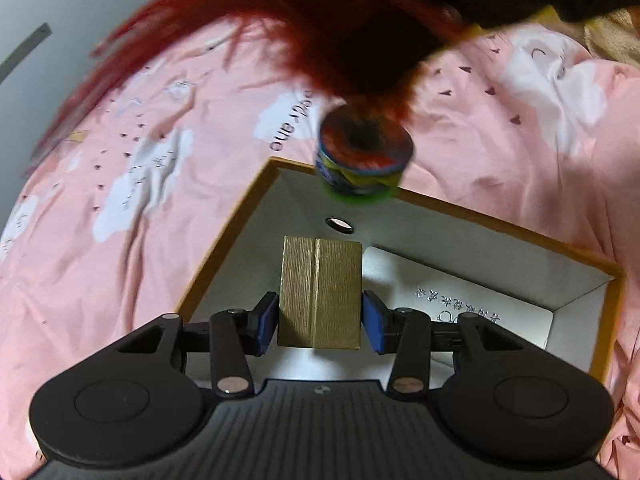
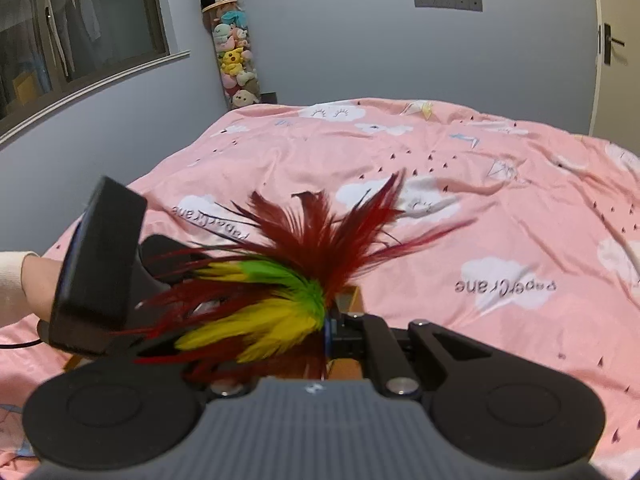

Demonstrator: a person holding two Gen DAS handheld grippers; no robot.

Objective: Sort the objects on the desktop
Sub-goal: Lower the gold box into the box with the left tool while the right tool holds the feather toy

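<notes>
The left tongs (image 1: 320, 320) sit inside an open box (image 1: 600, 304) with white walls and an orange rim, which rests on a bed covered by a pink sheet (image 1: 120, 160). Between their blue pads stands a gold block (image 1: 320, 292); the left pad looks pressed to its side, the right pad just beside it, so I cannot tell whether the block is grasped or released. A white card with printed characters (image 1: 460, 292) lies on the box floor to the right.

A shuttlecock (image 1: 364, 156) — red feathers above, round banded base below — hangs blurred over the far rim of the box. In the right wrist view its red, yellow and green feathers (image 2: 280, 292) fan out from the right tongs (image 2: 326, 332), clenched on its base. The left gripper's body (image 2: 96, 268) and the hand (image 2: 36, 284) holding it show at the left.
</notes>
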